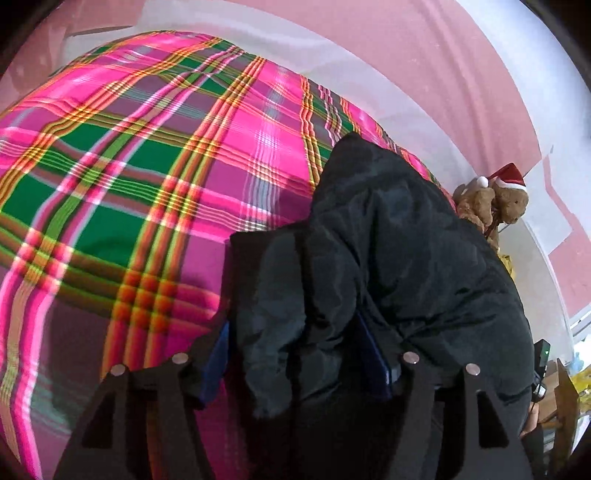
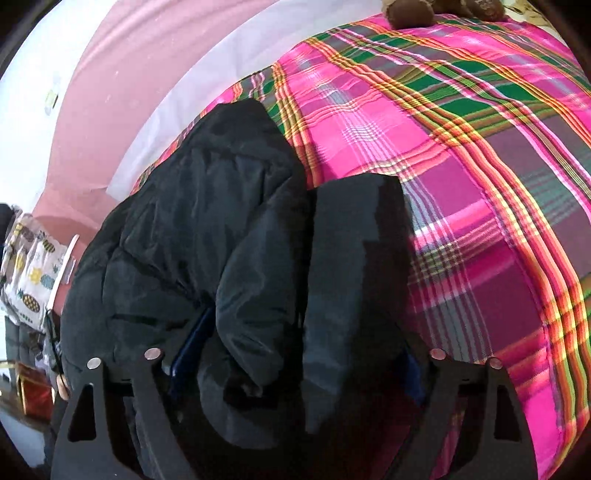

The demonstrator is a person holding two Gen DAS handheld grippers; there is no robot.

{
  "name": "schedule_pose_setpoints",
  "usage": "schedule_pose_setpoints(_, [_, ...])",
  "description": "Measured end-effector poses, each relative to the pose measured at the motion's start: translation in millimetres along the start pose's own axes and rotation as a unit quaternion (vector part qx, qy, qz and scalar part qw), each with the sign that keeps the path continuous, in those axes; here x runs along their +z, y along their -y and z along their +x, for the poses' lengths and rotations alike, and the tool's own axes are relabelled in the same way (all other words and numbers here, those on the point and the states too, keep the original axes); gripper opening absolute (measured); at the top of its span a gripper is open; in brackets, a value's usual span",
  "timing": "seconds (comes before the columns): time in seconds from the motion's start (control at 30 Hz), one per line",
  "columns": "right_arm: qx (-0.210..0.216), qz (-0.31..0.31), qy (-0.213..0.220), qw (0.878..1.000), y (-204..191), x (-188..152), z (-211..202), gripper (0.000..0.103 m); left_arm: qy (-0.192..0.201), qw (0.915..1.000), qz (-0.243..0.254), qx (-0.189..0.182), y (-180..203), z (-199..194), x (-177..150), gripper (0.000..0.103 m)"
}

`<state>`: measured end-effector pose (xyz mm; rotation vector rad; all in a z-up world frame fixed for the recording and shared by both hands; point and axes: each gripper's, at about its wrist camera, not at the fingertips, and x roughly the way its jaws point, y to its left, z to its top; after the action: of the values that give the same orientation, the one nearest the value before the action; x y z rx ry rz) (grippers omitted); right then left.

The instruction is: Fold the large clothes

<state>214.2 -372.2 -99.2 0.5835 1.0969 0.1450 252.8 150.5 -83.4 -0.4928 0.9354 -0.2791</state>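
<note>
A large black padded jacket (image 1: pixel 406 240) lies bunched on a bed with a pink and green plaid cover (image 1: pixel 129 155). My left gripper (image 1: pixel 295 258) is shut on a fold of the jacket, with cloth bulging between its fingers. In the right wrist view the same jacket (image 2: pixel 192 221) fills the left and middle. My right gripper (image 2: pixel 306 240) is shut on another fold of it, over the plaid cover (image 2: pixel 480 166). The fingertips of both grippers are mostly hidden by black cloth.
A brown teddy bear with a red Santa hat (image 1: pixel 495 199) sits at the bed's far edge, and it shows in the right wrist view (image 2: pixel 436 11) at the top. A pink and white wall (image 1: pixel 461 74) runs behind. A pineapple-print cloth (image 2: pixel 33 273) hangs at the left.
</note>
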Motion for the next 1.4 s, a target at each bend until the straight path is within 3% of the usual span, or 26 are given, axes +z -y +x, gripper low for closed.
schedule_pose_setpoints(0.07, [0.007, -0.002, -0.002, 1.000, 0, -1, 0, 0.074, 0.001, 1.0000, 0.008, 0.003, 5, 1, -2, 0.068])
schedule_pose_setpoints(0.17, [0.008, -0.012, -0.005, 1.000, -4, -1, 1, 0.061, 0.002, 0.9998, 0.020, 0.005, 12, 4, -3, 0.059])
schedule_pose_setpoints(0.23, [0.009, -0.018, -0.001, 1.000, -9, 1, 1, 0.049, 0.008, 0.9993, 0.034, 0.012, 19, 3, -4, 0.044])
schedule_pose_setpoints(0.43, [-0.010, -0.036, 0.018, 0.999, -25, 7, -16, 0.028, 0.025, 0.9963, 0.055, 0.062, 42, -14, 1, 0.023])
schedule_pose_setpoints(0.7, [-0.007, -0.071, 0.065, 0.995, -52, 3, -68, 0.024, 0.084, 0.9925, 0.070, 0.055, 66, -77, -5, 0.020])
schedule_pose_setpoints(1.0, [0.008, -0.078, 0.085, 0.993, -64, 5, -85, 0.024, 0.106, 0.9903, 0.075, 0.049, 76, -101, 0, 0.019])
schedule_pose_setpoints(1.17, [0.026, -0.084, 0.101, 0.991, -82, 20, -85, 0.024, 0.131, 0.9872, 0.078, 0.047, 76, -118, 22, 0.019])
schedule_pose_setpoints(1.4, [0.053, -0.102, 0.115, 0.987, -128, 64, -52, 0.024, 0.168, 0.9806, 0.078, 0.065, 56, -136, 84, 0.019])
